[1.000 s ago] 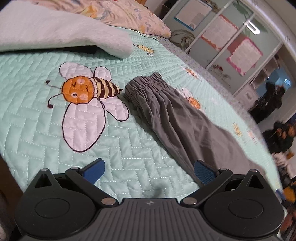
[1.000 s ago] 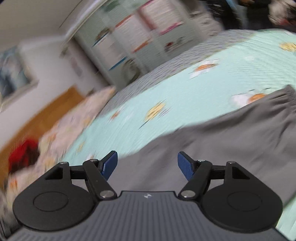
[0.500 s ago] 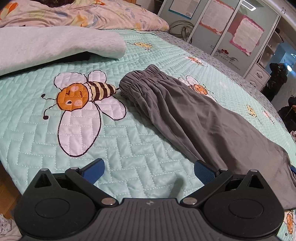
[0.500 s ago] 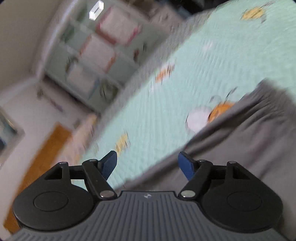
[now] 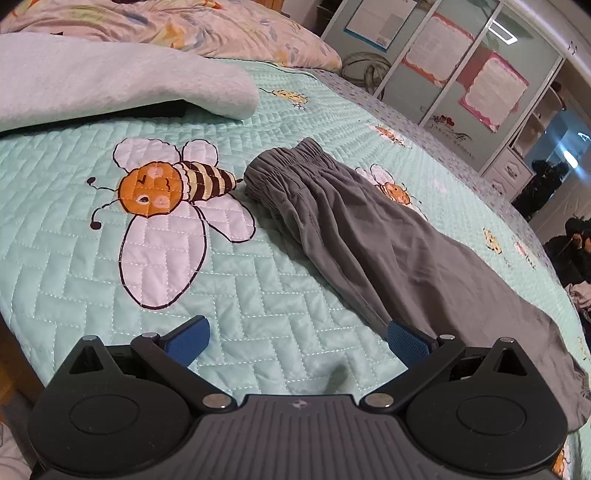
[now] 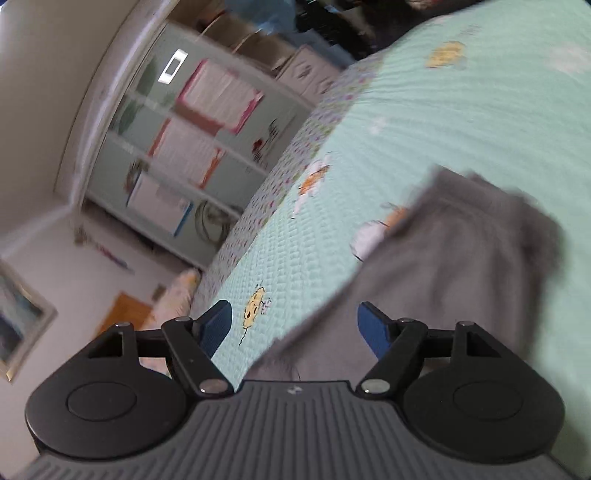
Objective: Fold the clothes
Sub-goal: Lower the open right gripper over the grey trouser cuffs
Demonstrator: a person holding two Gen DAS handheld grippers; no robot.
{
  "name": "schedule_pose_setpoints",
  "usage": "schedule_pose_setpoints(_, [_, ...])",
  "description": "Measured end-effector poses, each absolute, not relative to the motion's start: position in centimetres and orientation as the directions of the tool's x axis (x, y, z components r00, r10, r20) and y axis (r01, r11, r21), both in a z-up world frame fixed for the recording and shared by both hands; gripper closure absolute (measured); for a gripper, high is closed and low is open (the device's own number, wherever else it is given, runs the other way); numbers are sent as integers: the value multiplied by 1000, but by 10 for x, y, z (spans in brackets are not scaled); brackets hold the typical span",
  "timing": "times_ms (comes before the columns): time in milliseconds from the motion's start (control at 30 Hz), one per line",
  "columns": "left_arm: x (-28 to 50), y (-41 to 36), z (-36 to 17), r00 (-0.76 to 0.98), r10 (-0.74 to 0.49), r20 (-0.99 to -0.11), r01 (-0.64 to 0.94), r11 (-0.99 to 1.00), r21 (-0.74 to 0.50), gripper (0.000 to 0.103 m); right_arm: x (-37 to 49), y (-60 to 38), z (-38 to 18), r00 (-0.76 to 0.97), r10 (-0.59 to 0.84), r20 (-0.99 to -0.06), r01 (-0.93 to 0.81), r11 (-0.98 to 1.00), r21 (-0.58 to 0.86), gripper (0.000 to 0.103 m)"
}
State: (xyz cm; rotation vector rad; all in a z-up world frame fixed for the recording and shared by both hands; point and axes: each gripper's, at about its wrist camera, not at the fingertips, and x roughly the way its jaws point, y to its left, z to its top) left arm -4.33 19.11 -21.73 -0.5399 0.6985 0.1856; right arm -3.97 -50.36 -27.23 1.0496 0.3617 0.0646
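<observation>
Grey trousers [image 5: 369,240] lie folded lengthwise on the mint quilted bedspread [image 5: 258,302], elastic waistband at the far end near a large embroidered bee [image 5: 166,188]. My left gripper [image 5: 297,341] hovers open over the quilt, its right fingertip at the near edge of the trouser leg. In the blurred right wrist view the same trousers [image 6: 461,266] fill the lower right. My right gripper [image 6: 295,328] is open above their edge, nothing between its fingers.
A pale folded blanket [image 5: 110,85] and a floral pillow [image 5: 184,26] lie at the head of the bed. Cabinets with pink-framed panels [image 5: 461,74] stand beyond the far bed edge. Dark clothes are piled at the right [image 5: 569,251].
The left view has tilted and shifted slightly, so more of the trousers shows. The right gripper has swung quickly and rolled over the trousers. Both stay open.
</observation>
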Motion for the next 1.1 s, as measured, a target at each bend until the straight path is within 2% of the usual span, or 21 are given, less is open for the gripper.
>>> schedule_pose_setpoints(133, [-46, 194, -217, 766, -23, -642, -338, 836, -433, 1, -94, -503, -287, 954, 184, -238, 141, 426, 894, 23])
schedule_pose_setpoints(300, [-53, 199, -217, 783, -40, -621, -339, 809, -480, 1, -122, -498, -316, 948, 173, -267, 208, 299, 931, 23])
schedule_pose_setpoints(467, [-60, 199, -216, 792, -62, -608, -329, 795, -509, 1, -144, -487, -313, 942, 217, -256, 195, 268, 943, 23])
schedule_pose_setpoints(800, [-73, 201, -206, 778, -145, -611, -298, 771, -562, 1, -176, -462, -313, 924, 271, -271, 177, 326, 929, 23])
schedule_pose_setpoints(1100, [-56, 192, -204, 743, -110, -660, -309, 819, -484, 1, -175, -451, -309, 907, 280, -314, 182, 412, 893, 23])
